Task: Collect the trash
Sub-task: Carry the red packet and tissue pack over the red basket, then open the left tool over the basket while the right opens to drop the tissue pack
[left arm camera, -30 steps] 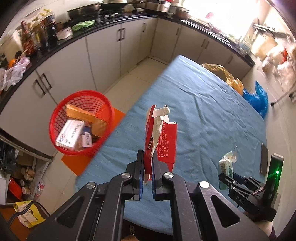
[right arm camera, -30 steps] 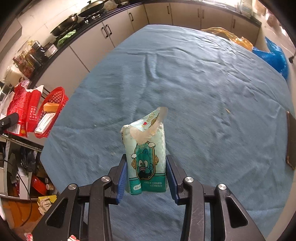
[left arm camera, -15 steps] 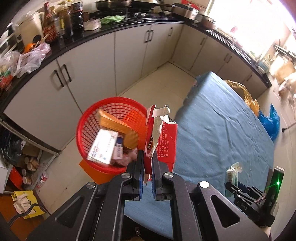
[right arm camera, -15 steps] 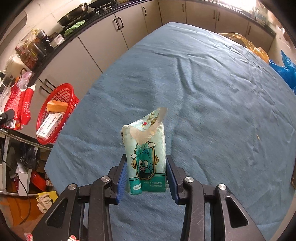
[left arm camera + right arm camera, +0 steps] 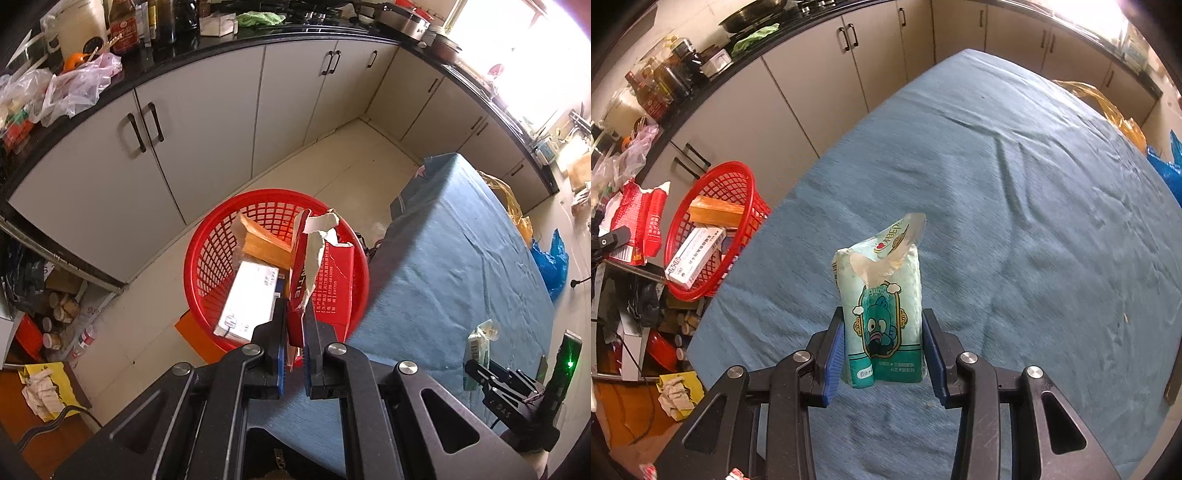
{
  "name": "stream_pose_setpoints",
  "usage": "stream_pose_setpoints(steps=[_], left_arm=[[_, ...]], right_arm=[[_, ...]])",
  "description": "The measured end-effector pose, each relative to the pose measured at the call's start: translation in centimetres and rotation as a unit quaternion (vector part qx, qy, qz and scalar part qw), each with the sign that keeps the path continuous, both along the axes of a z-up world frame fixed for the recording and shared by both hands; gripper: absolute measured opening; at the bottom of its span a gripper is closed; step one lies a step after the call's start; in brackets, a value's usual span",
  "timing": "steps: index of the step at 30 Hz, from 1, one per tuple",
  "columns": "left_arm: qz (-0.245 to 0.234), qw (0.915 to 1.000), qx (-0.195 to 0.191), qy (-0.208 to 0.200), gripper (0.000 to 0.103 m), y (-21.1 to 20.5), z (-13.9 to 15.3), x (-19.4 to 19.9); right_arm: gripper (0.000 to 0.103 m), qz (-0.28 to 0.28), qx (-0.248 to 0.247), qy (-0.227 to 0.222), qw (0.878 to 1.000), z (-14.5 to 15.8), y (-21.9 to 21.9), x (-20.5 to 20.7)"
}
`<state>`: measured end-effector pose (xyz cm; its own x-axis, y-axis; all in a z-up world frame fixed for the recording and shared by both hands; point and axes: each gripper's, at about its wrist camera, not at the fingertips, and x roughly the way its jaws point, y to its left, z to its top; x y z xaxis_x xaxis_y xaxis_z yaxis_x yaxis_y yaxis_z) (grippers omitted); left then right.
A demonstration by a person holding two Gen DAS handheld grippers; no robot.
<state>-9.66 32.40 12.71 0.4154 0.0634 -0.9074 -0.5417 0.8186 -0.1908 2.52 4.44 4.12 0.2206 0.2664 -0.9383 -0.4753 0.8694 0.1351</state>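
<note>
Now clamped in the left gripper (image 5: 294, 334): a torn red carton (image 5: 325, 273), pinched flat and hanging above the red basket (image 5: 207, 254) on the floor beside the blue-covered table (image 5: 461, 258). Already lying in that basket: a white box (image 5: 249, 301) and an orange box (image 5: 260, 240). Squeezed upright in the right gripper (image 5: 886, 354): a teal tissue pack (image 5: 882, 306), above the tablecloth.

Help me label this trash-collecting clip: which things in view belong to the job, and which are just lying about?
Job:
- red carton, shut in left claw
- teal tissue pack, held by right claw
- red basket

Lying about:
- blue tablecloth
- counter bottles
- blue bag
</note>
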Motion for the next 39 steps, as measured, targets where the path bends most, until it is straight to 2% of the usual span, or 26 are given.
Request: stream_pose_setpoints(steps=[16, 25, 30, 39], left_arm=[[-0.012, 0.9998, -0.017, 0.006, 0.006, 2.2, -1.9, 0.9], [-0.016, 0.9994, -0.03, 0.011, 0.006, 3.0, -2.8, 1.1], [-0.017, 0.9989, -0.043, 0.011, 0.006, 3.5, -3.4, 1.2], [-0.002, 0.9977, -0.067, 0.01, 0.006, 5.4, -4.5, 0.7]], right_arm=[[0.042, 0.021, -0.012, -0.013, 1.0, 1.3, 4.0, 0.6], [0.042, 0.053, -0.016, -0.023, 0.998, 2.1, 7.5, 0.6], [0.042, 0.068, 0.001, -0.017, 0.998, 2.9, 10.1, 1.1], [0.043, 0.098, 0.038, 0.023, 0.994, 2.7, 15.4, 2.0]])
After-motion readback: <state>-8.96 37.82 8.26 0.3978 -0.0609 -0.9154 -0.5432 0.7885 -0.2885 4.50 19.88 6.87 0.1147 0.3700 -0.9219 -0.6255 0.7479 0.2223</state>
